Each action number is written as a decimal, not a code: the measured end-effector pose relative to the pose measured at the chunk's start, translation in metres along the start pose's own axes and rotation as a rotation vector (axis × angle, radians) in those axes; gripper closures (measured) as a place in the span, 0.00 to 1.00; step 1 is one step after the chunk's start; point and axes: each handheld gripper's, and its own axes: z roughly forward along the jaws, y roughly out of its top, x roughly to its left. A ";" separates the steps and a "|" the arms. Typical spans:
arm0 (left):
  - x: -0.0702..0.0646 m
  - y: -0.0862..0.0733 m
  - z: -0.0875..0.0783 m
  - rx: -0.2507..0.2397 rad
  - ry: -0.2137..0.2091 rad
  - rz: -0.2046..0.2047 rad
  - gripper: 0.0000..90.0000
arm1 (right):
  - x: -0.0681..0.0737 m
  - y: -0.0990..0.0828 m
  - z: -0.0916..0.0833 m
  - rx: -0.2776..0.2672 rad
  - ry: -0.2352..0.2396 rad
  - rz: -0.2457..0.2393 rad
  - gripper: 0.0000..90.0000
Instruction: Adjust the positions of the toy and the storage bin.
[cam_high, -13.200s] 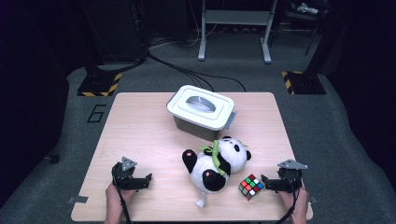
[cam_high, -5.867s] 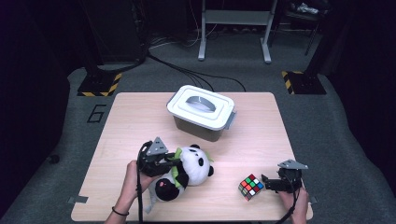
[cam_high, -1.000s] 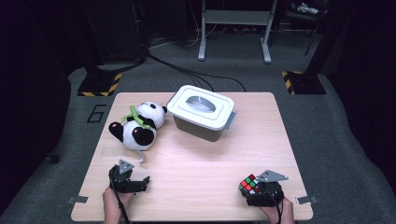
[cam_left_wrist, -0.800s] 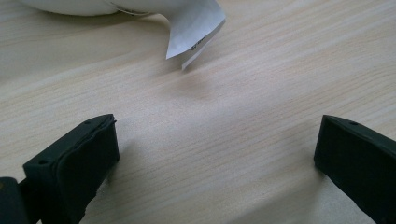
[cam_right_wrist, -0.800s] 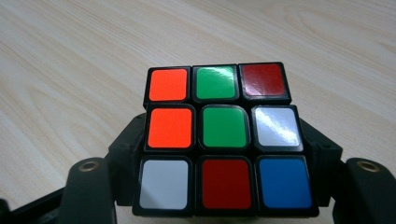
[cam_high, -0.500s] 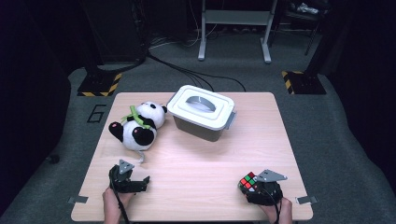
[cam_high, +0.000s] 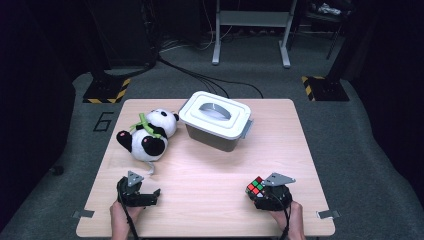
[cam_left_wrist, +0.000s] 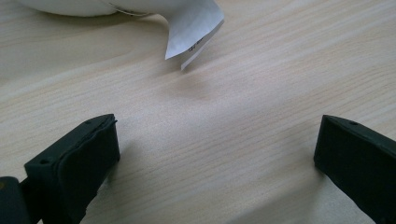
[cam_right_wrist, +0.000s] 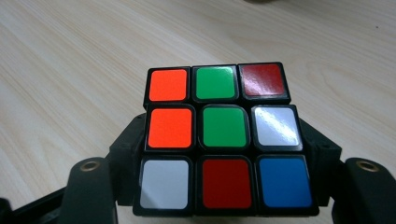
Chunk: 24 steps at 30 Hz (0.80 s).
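My right tongs clamp a scrambled plastic puzzle cube with coloured stickers, near the front edge of the pale wood surface, well in front of the white-lidded grey plastic bin. I judge it rigid, light and glossy, best held on opposite flat faces. My left tongs stand apart, empty. The soft black-and-white panda toy lies left of the bin; its paper tag's print is unreadable.

A light wooden table stands on grey floor. A number 6 is marked on the floor by its left edge. Yellow-black hazard blocks sit beyond the table, with black cables and a grey metal stand.
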 end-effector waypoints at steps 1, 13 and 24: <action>0.000 0.000 0.000 0.000 -0.001 0.001 0.00 | 0.001 0.002 0.001 -0.001 0.004 -0.001 0.36; 0.000 0.000 0.000 0.000 -0.002 0.001 0.00 | 0.014 0.034 0.027 -0.018 0.063 -0.063 0.37; 0.000 0.000 0.000 0.000 -0.002 0.001 0.00 | 0.033 0.065 0.053 -0.008 0.124 -0.110 0.37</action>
